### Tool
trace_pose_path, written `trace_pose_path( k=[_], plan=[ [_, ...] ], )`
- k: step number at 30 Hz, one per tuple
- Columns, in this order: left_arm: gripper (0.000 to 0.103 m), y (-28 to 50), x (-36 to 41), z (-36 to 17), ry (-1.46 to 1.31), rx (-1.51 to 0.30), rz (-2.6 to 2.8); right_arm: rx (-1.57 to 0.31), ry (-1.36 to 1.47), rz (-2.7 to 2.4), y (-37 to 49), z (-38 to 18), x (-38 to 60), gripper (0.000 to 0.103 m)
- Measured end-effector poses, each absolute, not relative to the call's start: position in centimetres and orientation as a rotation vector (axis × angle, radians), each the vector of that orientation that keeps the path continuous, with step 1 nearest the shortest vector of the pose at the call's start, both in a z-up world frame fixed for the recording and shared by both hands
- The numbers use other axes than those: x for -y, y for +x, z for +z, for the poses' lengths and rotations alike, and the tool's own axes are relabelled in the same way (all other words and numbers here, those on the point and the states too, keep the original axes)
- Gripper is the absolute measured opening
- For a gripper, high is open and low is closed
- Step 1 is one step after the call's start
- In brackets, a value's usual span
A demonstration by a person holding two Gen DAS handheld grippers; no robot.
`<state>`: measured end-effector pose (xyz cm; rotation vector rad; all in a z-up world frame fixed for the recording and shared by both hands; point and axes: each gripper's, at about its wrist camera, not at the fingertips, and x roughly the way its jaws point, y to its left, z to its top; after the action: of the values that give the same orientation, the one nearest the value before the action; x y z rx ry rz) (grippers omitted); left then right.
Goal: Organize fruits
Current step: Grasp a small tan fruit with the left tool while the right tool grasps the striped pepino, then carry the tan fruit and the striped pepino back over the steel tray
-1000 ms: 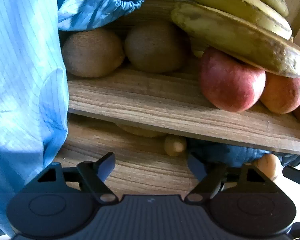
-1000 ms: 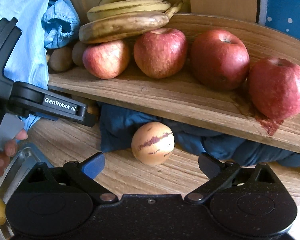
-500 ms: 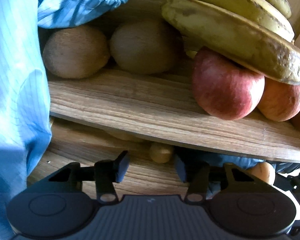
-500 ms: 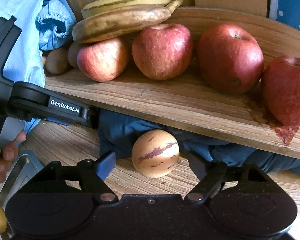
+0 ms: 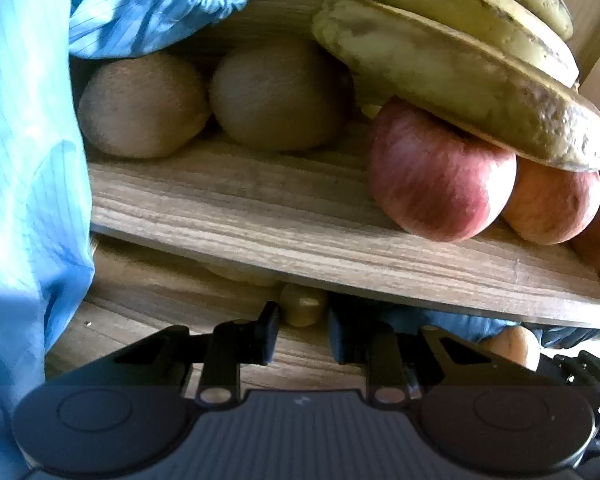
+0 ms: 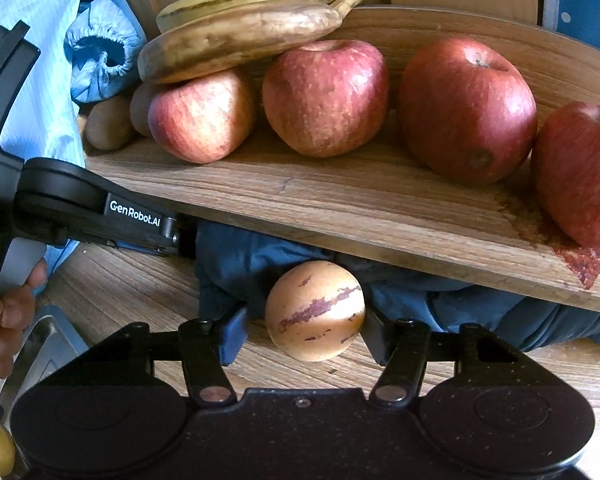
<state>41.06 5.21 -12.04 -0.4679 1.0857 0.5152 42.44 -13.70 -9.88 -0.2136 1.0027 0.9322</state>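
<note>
A wooden board [image 6: 380, 208] is raised above a wooden table [image 6: 132, 292], with dark blue cloth [image 6: 236, 264] bunched beneath it. On the board, seen from the right wrist camera, four red apples [image 6: 326, 98] sit in a row, with bananas [image 6: 244, 36] resting across the leftmost apples and two brown kiwis [image 5: 280, 94] beside them at the board's left end. The right gripper [image 6: 300, 332] reaches under the board's front edge, its jaws narrowed around a round, pale yellow fruit with purple streaks [image 6: 315, 310] that rests on the table; the right finger touches it, while contact on the left cannot be told. The left gripper [image 5: 300, 330] also points under the board, its jaws drawn close together, with a small pale fruit [image 5: 302, 305] just beyond the tips, not clearly gripped. Light blue fabric [image 5: 24, 160] fills the left side.
</note>
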Motion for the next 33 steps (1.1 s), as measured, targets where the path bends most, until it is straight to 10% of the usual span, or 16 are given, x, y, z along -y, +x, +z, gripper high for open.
trace_pose_path(
  k=[33],
  plan=[
    [0.028,34.0,-6.3,-10.6,-0.467,-1.060,0.477,-0.967,-0.163,0.893,36.1,-7.0,15.9,0.049]
  ],
)
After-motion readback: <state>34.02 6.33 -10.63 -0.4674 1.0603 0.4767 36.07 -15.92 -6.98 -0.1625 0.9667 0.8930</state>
